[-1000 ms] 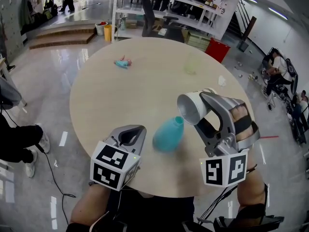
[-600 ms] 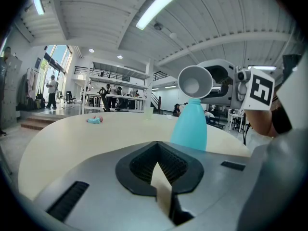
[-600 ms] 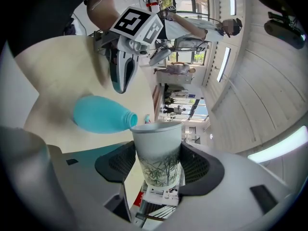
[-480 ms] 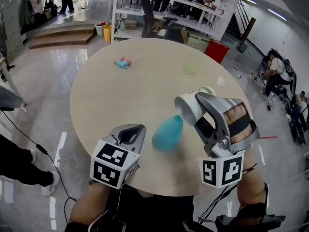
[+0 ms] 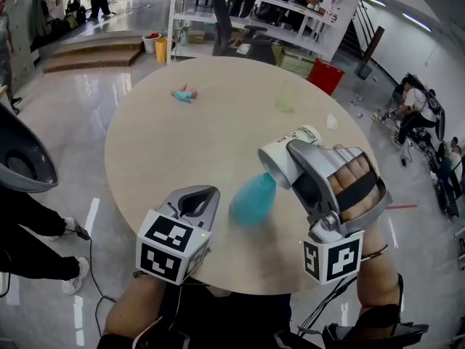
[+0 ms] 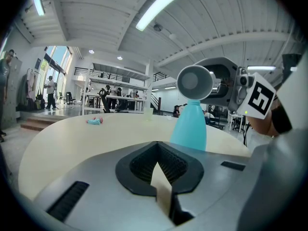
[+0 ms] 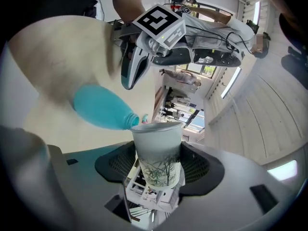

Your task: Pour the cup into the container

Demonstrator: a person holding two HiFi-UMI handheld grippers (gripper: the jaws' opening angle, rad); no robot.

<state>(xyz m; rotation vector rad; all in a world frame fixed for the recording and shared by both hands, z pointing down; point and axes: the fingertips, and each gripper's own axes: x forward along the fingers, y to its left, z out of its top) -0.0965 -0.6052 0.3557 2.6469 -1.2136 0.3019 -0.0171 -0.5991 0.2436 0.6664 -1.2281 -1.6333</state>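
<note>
Since a second ago the white paper cup with a bamboo print (image 5: pixel 276 158) has tipped further over and its mouth has dropped closer to the teal plastic bottle-shaped container (image 5: pixel 253 201). It now lies almost on its side in the air. From the right gripper view its rim sits just beside the container's open neck, though whether they touch I cannot tell. The right gripper (image 7: pixel 157 163) holds it, fingers pinching the cup's lower body from both sides. The container stands upright on the round pale wooden tabletop (image 5: pixel 174 137), close to the person's edge.

I judge the pouring step itself to be in hand. No stream shows in any view, so I cannot say whether anything is leaving the cup. The next move probably calls for a little more roll of the right wrist. Meanwhile the rim has to stay lined up over that narrow neck, since a small drift sideways would spill onto the tabletop.

The left gripper (image 5: pixel 198 203) rests low at the near edge of the tabletop. Its fingers are pressed together on nothing and stand apart from the container, which has no support. A small pink-and-teal toy (image 5: pixel 185 94) lies far across the tabletop, well clear.
</note>
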